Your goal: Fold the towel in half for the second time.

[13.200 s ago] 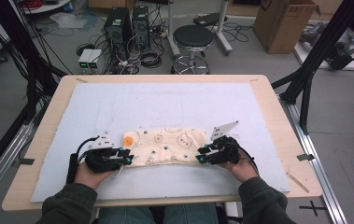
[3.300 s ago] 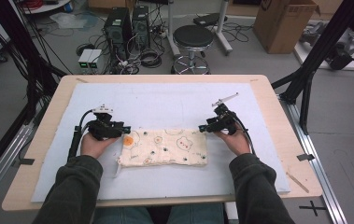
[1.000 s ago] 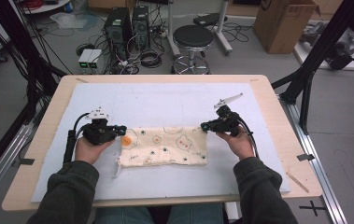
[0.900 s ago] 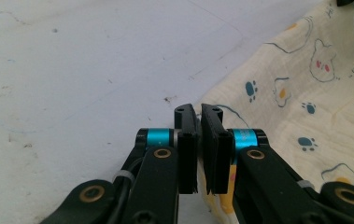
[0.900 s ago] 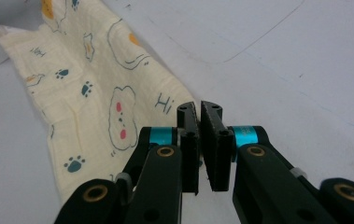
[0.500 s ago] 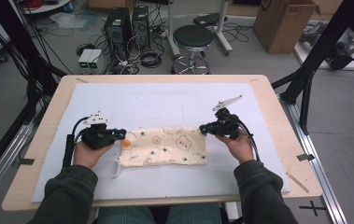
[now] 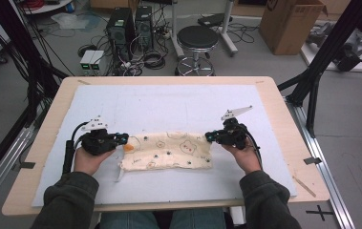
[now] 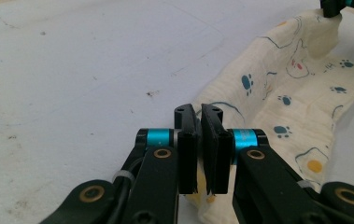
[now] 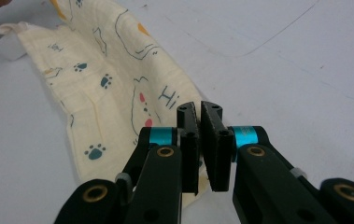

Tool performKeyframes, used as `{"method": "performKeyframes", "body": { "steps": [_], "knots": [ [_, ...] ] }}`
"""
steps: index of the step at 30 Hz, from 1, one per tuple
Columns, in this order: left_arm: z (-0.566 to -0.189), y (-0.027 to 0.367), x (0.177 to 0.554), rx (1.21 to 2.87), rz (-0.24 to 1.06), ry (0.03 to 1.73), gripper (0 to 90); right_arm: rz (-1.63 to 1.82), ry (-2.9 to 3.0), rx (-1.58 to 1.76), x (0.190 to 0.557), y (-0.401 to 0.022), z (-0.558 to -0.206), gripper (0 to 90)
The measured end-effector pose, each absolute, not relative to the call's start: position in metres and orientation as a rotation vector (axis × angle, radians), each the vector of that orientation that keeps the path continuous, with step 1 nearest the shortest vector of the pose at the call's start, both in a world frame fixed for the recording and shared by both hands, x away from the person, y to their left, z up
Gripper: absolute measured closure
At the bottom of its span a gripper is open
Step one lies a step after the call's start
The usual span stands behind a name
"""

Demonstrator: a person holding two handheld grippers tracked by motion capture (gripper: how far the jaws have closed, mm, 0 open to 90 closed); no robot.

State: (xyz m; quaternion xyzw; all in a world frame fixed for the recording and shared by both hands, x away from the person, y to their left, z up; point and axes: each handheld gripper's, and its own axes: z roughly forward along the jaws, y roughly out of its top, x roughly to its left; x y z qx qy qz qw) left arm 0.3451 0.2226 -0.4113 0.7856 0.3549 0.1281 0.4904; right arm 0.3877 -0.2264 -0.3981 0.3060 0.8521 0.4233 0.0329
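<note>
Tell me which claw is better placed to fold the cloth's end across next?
Neither clearly: the left claw and right claw each pinch one far corner of the cream paw-print cloth, so probably both move together.

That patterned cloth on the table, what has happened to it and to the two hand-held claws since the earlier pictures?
The cloth, once spread wide near the table's front edge, is now a narrower folded strip lying farther up the white mat. The left gripper and right gripper moved with it and now pinch its two far corners, jaws closed on the fabric. Over the last second, little changed. Mat and table stayed put.
</note>
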Motion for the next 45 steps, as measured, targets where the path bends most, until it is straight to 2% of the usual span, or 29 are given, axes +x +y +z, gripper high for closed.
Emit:
{"method": "performKeyframes", "body": {
  "steps": [19, 45],
  "knots": [
    [-0.414, 0.223, 0.335, 1.922, 0.303, 0.834, 84.7, 1.303, 2.616, 0.871, 0.386, -0.231, -0.398, 84.6],
    [-0.421, 0.22, 0.307, 2.037, 0.293, 0.776, 84.4, 1.312, 2.675, 0.792, 0.351, -0.233, -0.412, 83.3]
  ]
}}
